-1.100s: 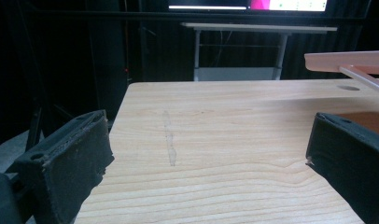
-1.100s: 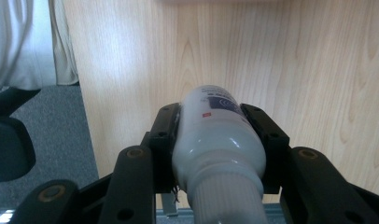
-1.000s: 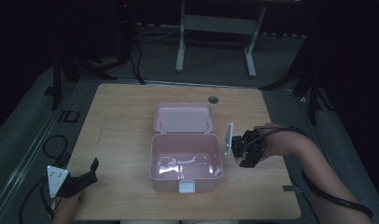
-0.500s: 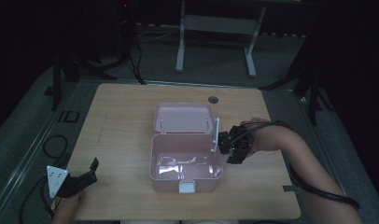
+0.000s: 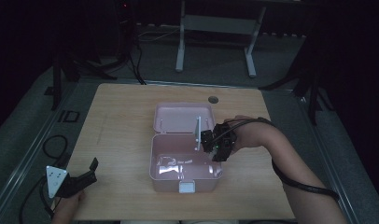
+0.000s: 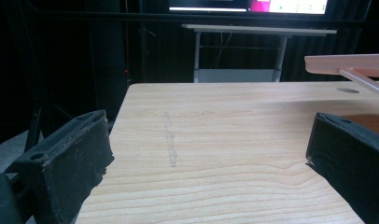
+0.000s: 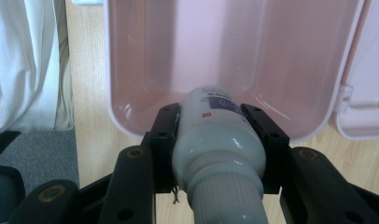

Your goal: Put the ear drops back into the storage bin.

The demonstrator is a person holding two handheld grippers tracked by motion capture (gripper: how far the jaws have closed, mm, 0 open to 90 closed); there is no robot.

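An open pink box [image 5: 153, 158] lies mid-table, its lid [image 5: 180, 117] folded flat behind it. At the box's right rim is my right gripper [image 5: 214, 144], a hand and forearm behind it. In the right gripper view that gripper [image 7: 212, 114] is shut on a white bottle [image 7: 215, 140] with a ribbed cap. The bottle's far end points into the pink box [image 7: 225, 42], whose inside looks bare there. My left gripper [image 5: 87, 172] rests at the table's front left corner. Its jaws [image 6: 211, 140] stand wide apart with only bare wood between them.
The wooden table [image 5: 122, 116] has a round cable hole [image 5: 213, 99] near its far edge. A pale desk frame [image 5: 215, 23] stands on the floor beyond. White cloth [image 7: 24, 60] hangs past the table's edge in the right gripper view. The lid's edge [image 6: 346, 63] is at the left gripper view's right.
My right gripper has carried the bottle leftward, from beside the box's right wall to over its rim. The left gripper has stayed put.
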